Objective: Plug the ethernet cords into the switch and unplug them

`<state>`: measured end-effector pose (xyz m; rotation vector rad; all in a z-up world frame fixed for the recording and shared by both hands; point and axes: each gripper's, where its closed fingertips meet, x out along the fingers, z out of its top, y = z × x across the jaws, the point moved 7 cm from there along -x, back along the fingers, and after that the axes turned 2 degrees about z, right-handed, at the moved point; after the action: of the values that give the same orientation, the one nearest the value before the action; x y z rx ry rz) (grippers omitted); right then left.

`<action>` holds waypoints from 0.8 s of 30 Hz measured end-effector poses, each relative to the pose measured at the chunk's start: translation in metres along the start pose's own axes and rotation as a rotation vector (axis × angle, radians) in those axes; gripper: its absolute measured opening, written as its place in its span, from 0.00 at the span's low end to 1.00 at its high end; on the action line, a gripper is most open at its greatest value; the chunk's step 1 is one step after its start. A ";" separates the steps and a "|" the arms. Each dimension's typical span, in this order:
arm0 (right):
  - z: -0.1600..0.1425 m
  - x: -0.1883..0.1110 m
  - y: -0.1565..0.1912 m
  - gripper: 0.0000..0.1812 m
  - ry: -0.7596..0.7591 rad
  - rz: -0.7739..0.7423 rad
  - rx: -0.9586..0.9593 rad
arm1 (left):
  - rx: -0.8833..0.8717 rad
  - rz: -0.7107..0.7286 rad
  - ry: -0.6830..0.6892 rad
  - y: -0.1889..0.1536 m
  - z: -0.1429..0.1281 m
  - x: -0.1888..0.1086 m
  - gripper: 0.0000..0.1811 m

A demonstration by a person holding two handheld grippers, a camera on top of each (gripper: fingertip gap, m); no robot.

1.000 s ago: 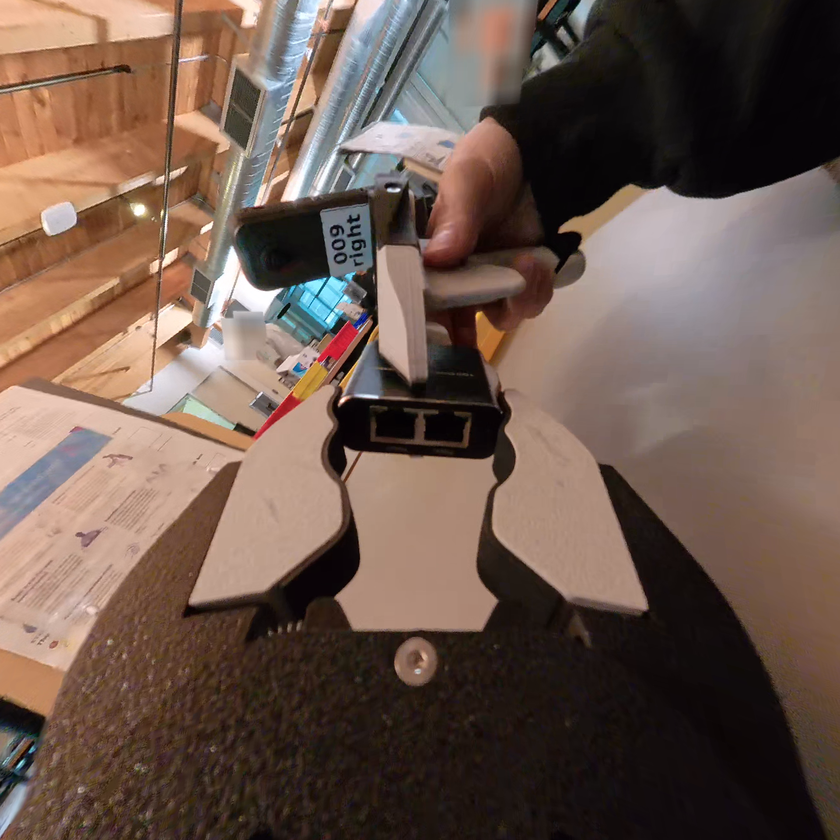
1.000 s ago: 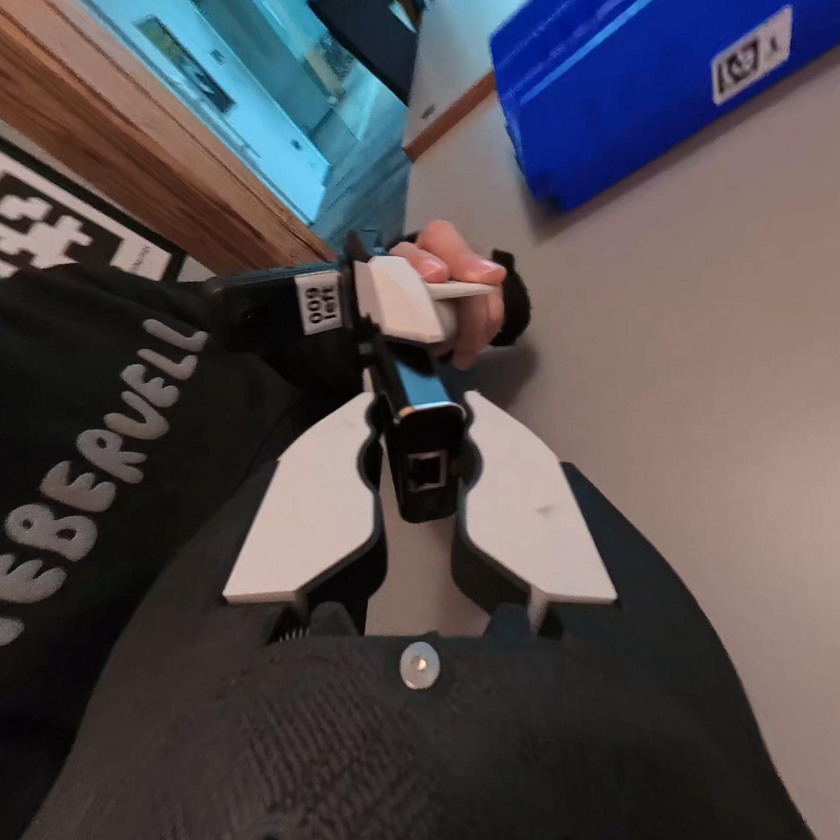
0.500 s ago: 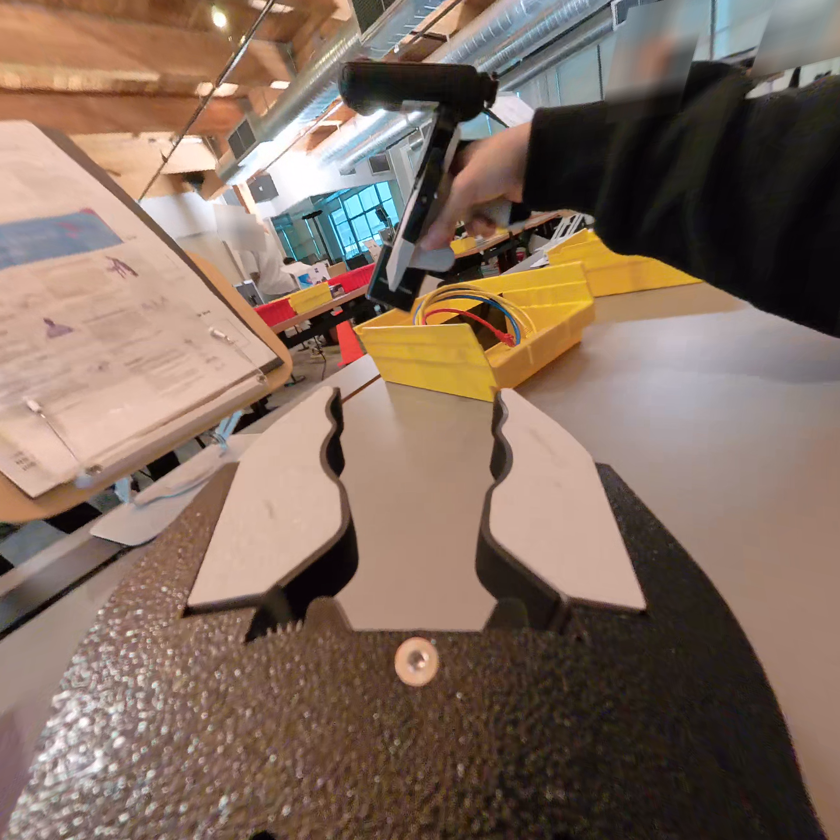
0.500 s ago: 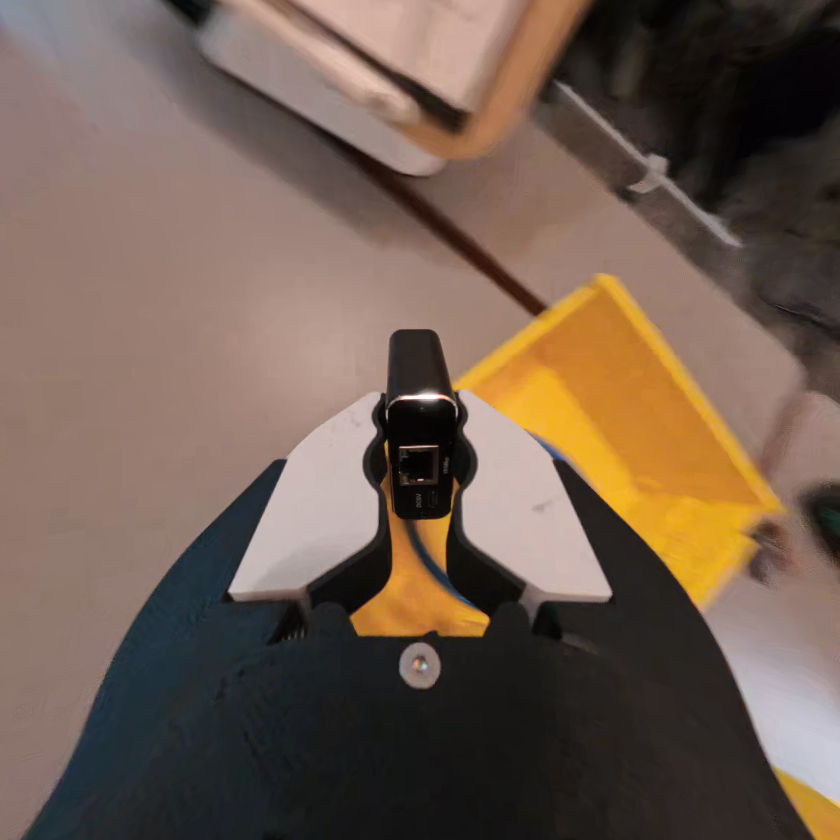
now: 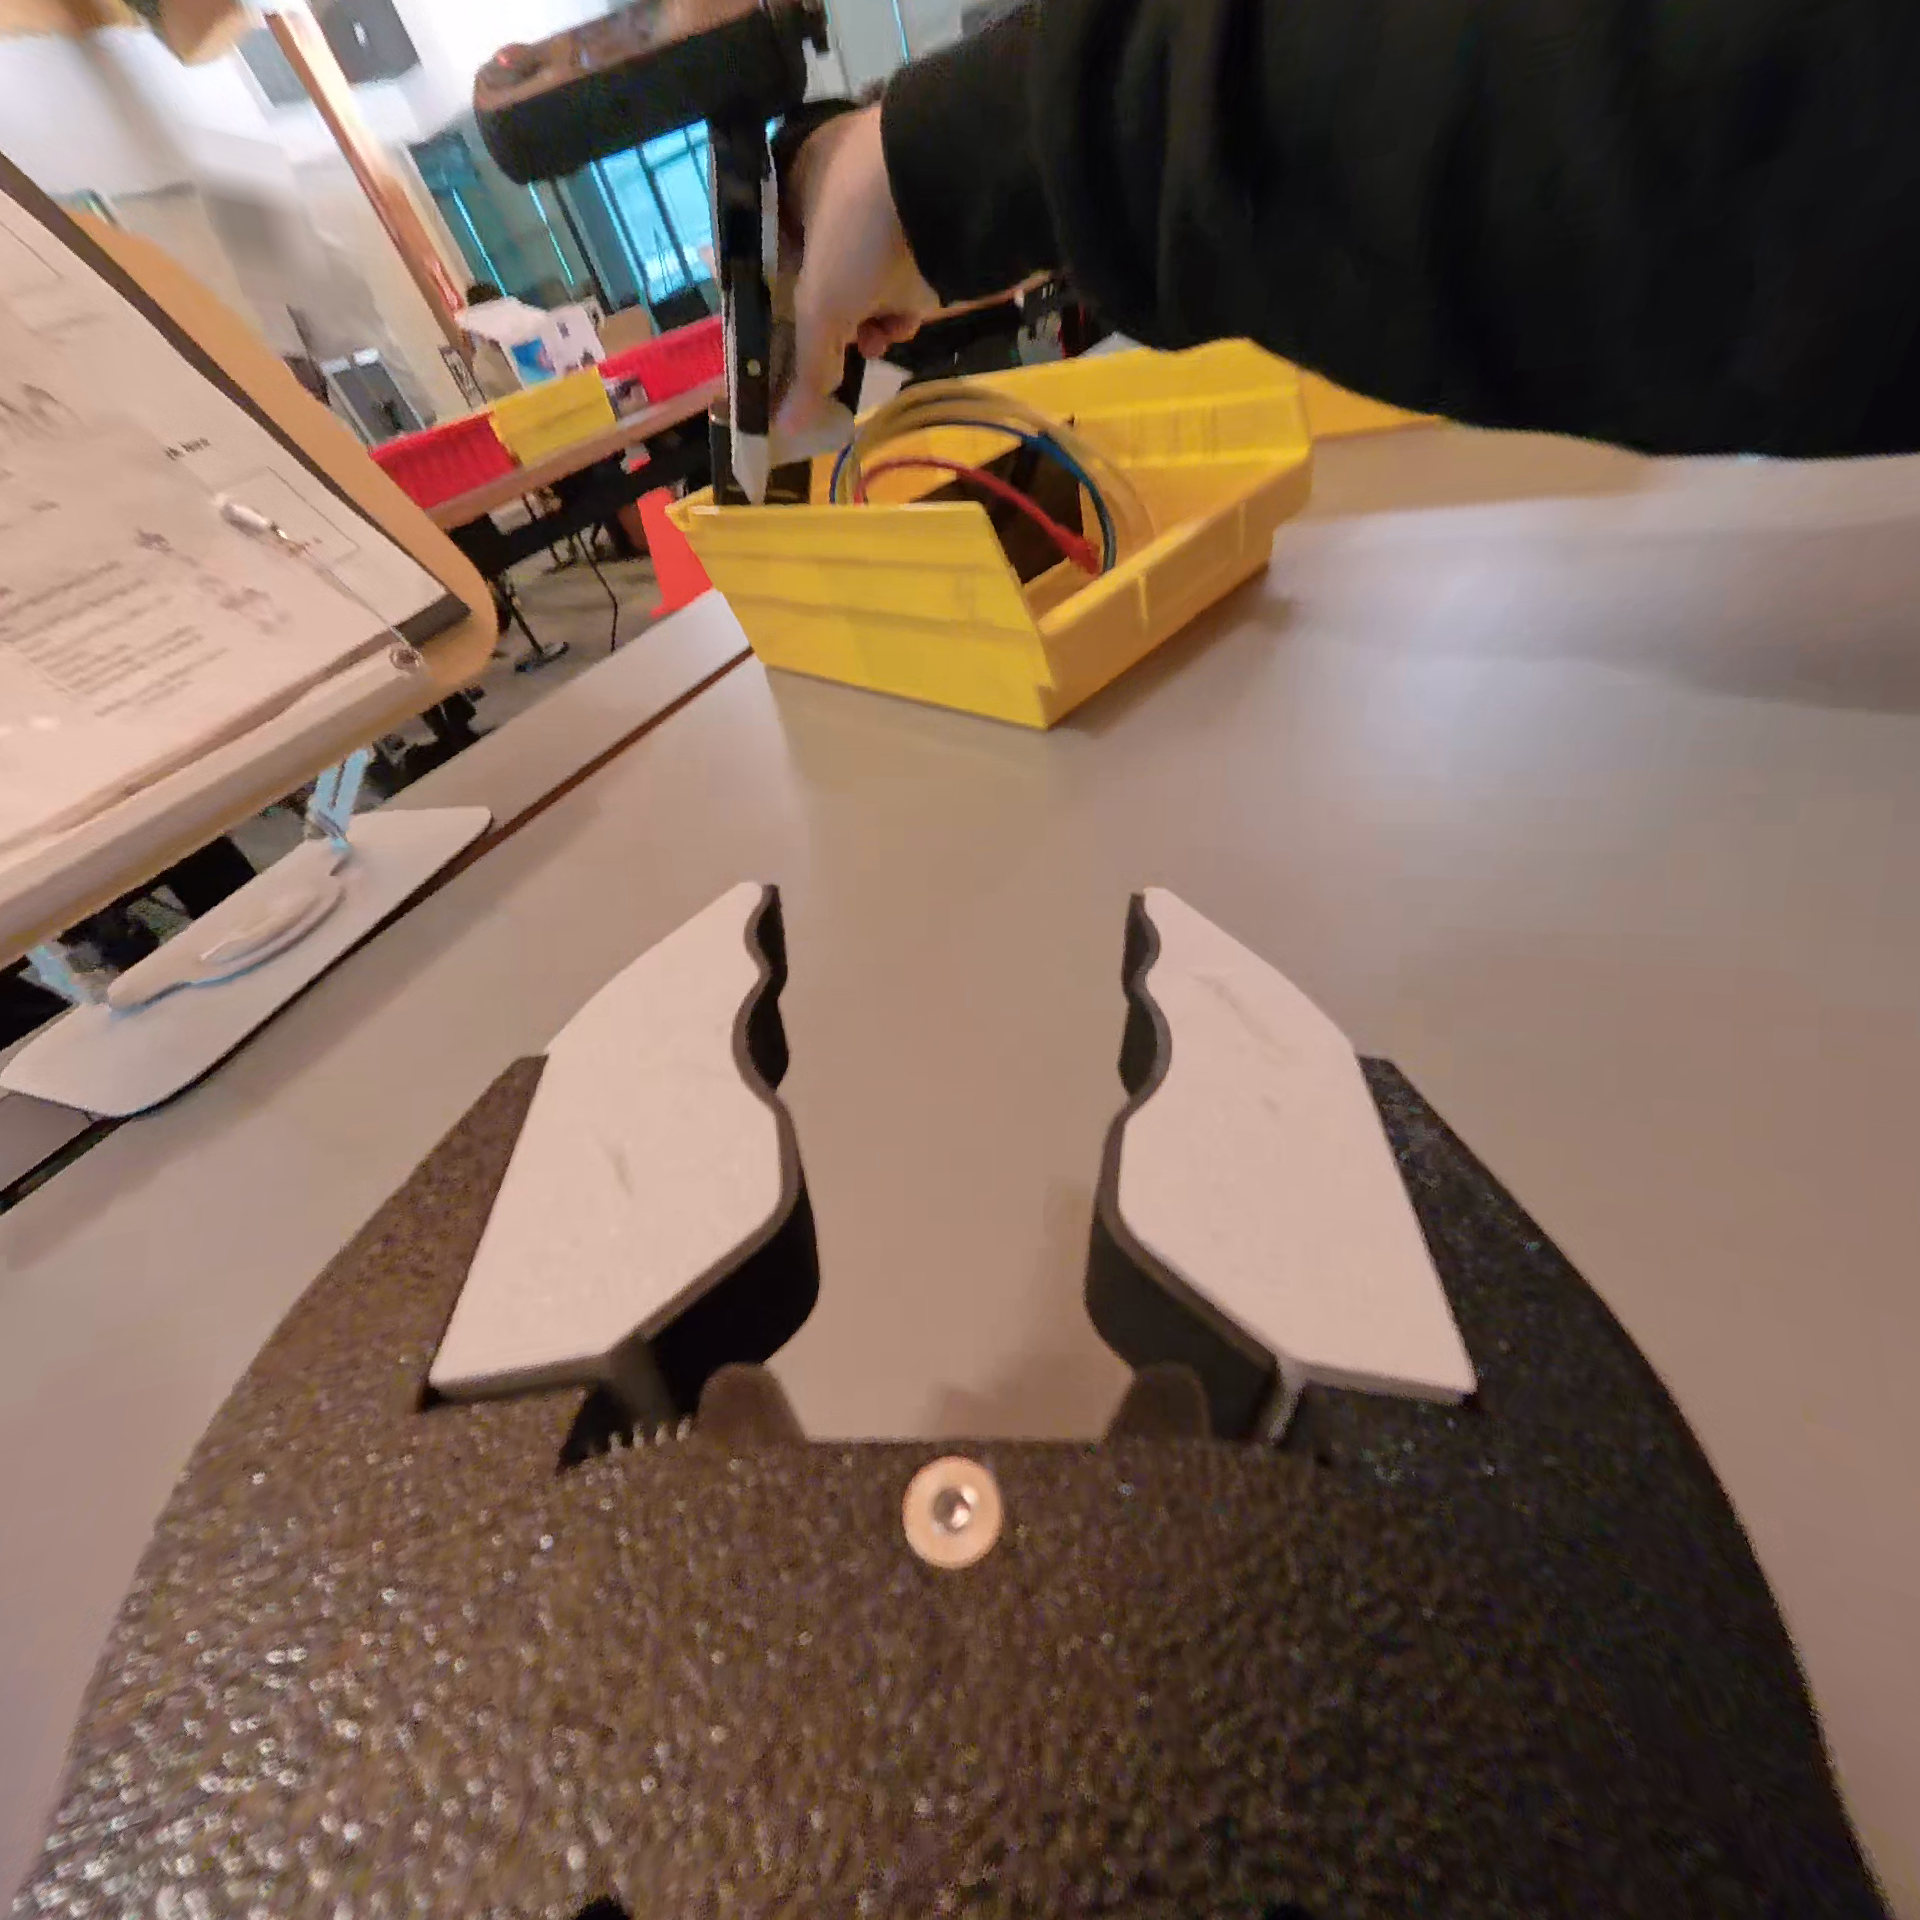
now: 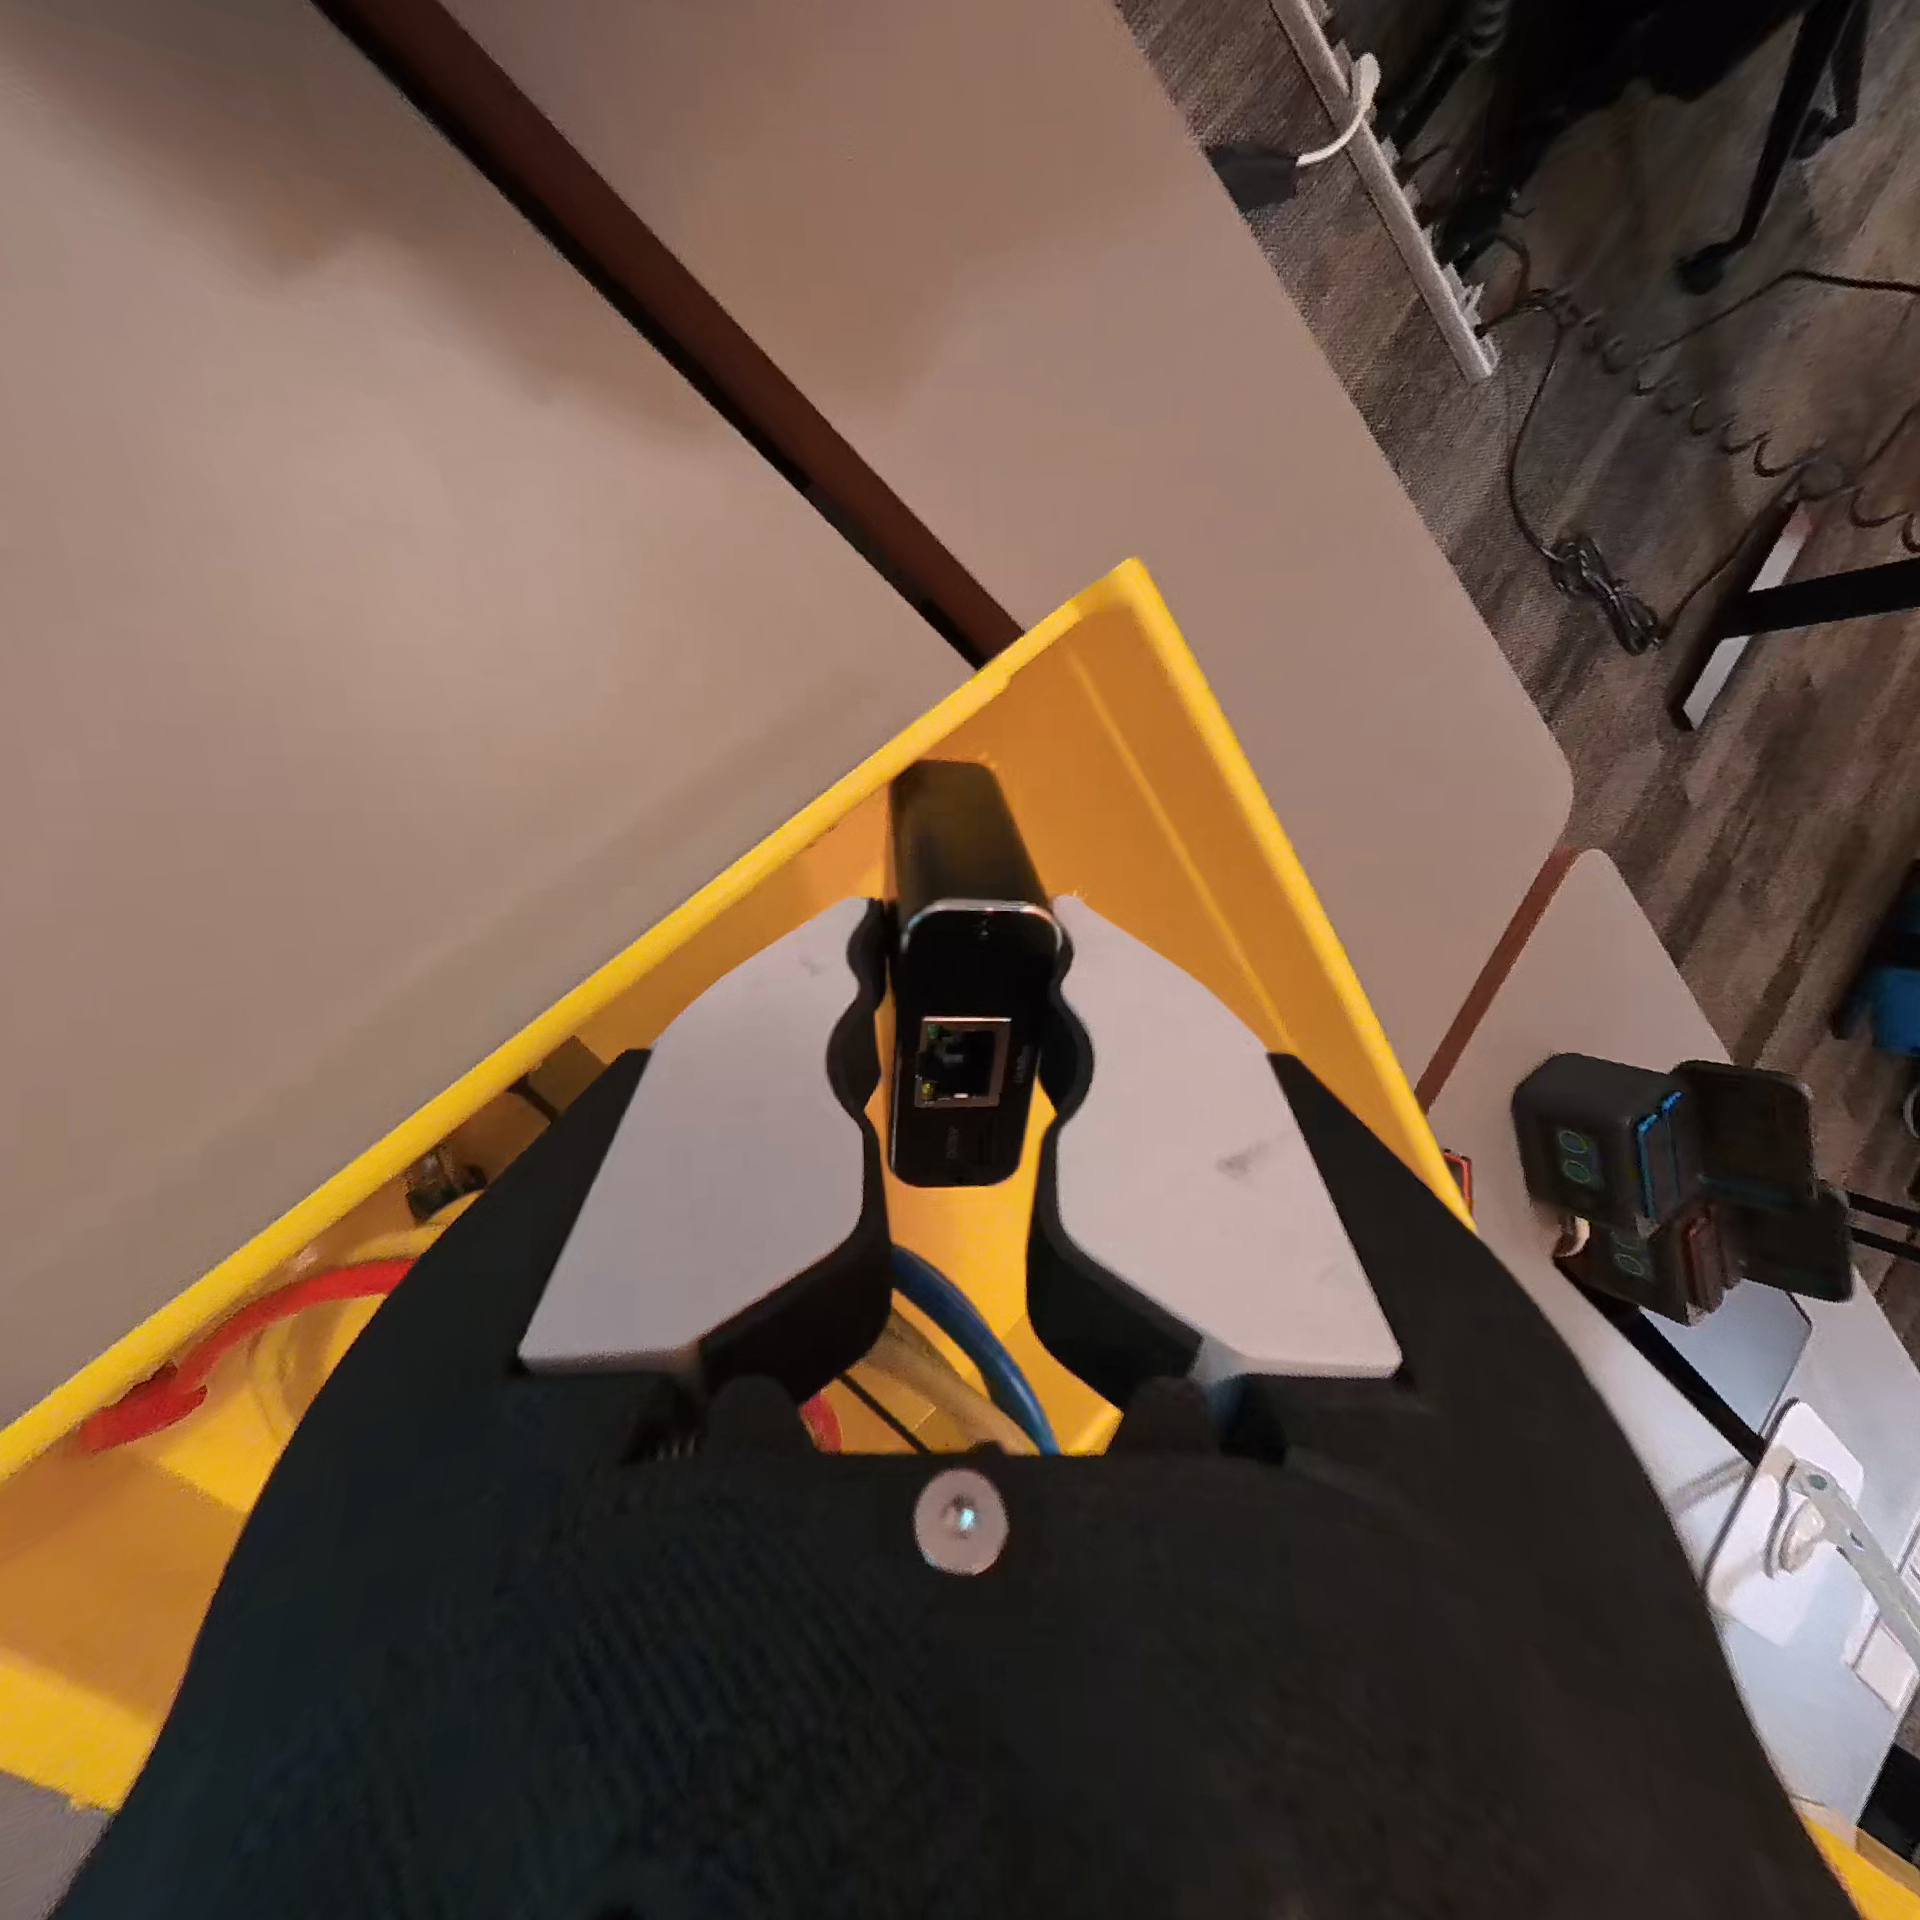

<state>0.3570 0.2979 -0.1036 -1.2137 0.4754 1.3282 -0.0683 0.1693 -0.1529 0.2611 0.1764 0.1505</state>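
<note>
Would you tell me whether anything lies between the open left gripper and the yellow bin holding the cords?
Nothing visible does: bare table runs from the left gripper to the yellow bin. The right gripper, shut on the switch, is at the bin's far corner.

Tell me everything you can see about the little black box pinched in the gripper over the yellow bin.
The black box is a slim, glossy, plastic-looking block with rounded corners. Its near end shows one network socket with a metallic frame. The right gripper is shut on it, white fingers pressing both sides. It points down into a corner of the yellow bin, above red and blue cables; nothing is plugged in. Whether it touches the bin is unclear.
</note>
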 end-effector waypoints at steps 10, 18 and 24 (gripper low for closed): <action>-0.051 -0.064 0.008 0.31 -0.243 -0.033 0.123 | -0.037 -0.001 0.093 -0.002 -0.012 0.009 0.34; -0.195 -0.108 0.004 0.43 -0.285 -0.303 0.551 | -0.010 0.206 0.197 0.022 -0.011 -0.004 0.35; -0.247 -0.093 0.030 0.48 -0.336 -0.130 0.695 | -0.170 0.622 0.236 0.116 0.002 -0.105 0.36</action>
<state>0.3932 0.0353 -0.1279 -0.4297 0.5412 1.0886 -0.1847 0.2621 -0.1040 0.1208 0.3117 0.8118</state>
